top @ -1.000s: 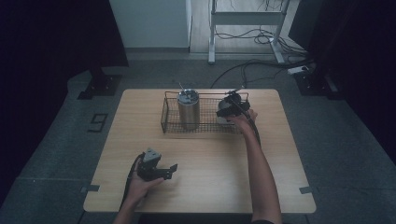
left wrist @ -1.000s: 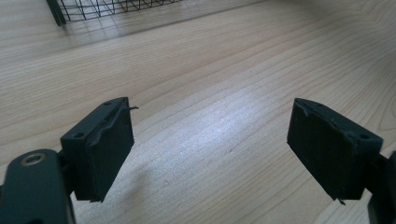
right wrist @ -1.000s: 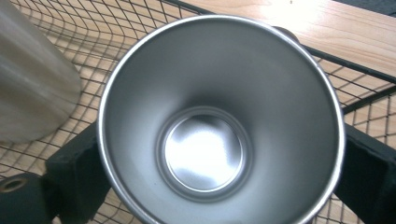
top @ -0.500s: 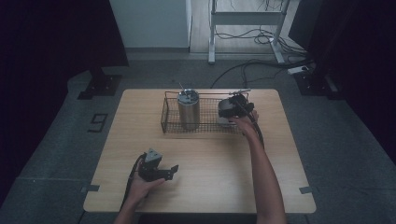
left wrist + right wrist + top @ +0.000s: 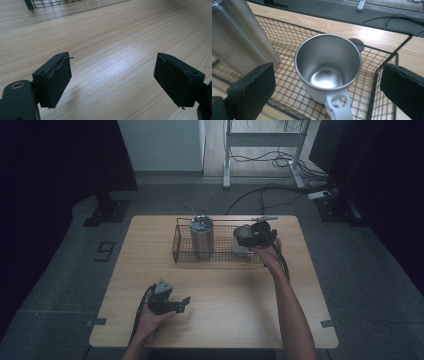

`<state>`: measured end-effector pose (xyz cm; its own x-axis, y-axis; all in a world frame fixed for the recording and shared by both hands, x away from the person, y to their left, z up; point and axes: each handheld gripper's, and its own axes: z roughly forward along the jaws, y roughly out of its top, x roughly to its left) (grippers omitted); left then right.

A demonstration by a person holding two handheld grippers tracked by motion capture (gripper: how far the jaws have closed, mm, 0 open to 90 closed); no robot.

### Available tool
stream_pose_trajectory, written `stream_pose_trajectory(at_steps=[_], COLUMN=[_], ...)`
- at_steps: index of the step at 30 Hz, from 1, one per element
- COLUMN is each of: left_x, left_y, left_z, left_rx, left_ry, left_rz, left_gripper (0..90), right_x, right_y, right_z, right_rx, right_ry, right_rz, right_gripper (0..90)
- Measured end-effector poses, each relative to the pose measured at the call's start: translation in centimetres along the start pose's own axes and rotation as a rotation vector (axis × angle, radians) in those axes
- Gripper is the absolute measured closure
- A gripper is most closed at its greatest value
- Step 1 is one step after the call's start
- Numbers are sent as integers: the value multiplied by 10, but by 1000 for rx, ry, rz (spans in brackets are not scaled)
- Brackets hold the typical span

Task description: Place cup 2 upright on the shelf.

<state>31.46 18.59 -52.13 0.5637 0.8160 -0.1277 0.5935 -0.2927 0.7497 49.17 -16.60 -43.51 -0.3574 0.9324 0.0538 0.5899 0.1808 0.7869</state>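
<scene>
The steel mug [image 5: 328, 72] stands in the wire basket [image 5: 182, 251] at the bench's [image 5: 225, 315] one o'clock. The right gripper [image 5: 329, 82] jaws are spread beside it; the left gripper [image 5: 122, 80] jaws are spread over bare wood.

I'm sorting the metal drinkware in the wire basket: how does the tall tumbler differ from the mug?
The tumbler is tall and slim; the mug is shorter and wider. The tumbler shows no handle; the mug has a white handle. The tumbler's top looks covered by a lid; the mug is open and empty. Both are steel, upright in the wire basket.
</scene>
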Motion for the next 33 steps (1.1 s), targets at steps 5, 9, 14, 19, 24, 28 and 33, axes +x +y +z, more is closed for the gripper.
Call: stream_pose_trajectory(at_steps=[5, 9, 14, 19, 24, 28, 33], left_x=[0, 1, 1, 4, 9, 10, 9], left_y=[0, 1, 1, 0, -1, -1, -1], left_z=[1, 1, 1, 1, 0, 0, 1], left_rx=[4, 4, 6, 8, 7, 8, 15], left_ry=[-3, -8, -7, -1, 8, 13, 16], left_rz=[-1, -4, -5, -10, -25, -29, -23], left_gripper=[145, 146, 146, 146, 146, 146, 146], right_x=[-2, -1, 0, 1, 5, 9, 8], right_y=[-5, -10, -22, -42, -67, -86, -110], right_z=[-16, -29, -42, -53, -68, -80, -90], right_rx=[-27, -37, -48, -60, -99, -123, -139], right_ry=[6, 6, 8, 28, 74, 85, 108], right_rz=[2, -10, -26, -33, -4, -10, 32], right_gripper=[14, 23, 30, 49, 63, 70, 86])
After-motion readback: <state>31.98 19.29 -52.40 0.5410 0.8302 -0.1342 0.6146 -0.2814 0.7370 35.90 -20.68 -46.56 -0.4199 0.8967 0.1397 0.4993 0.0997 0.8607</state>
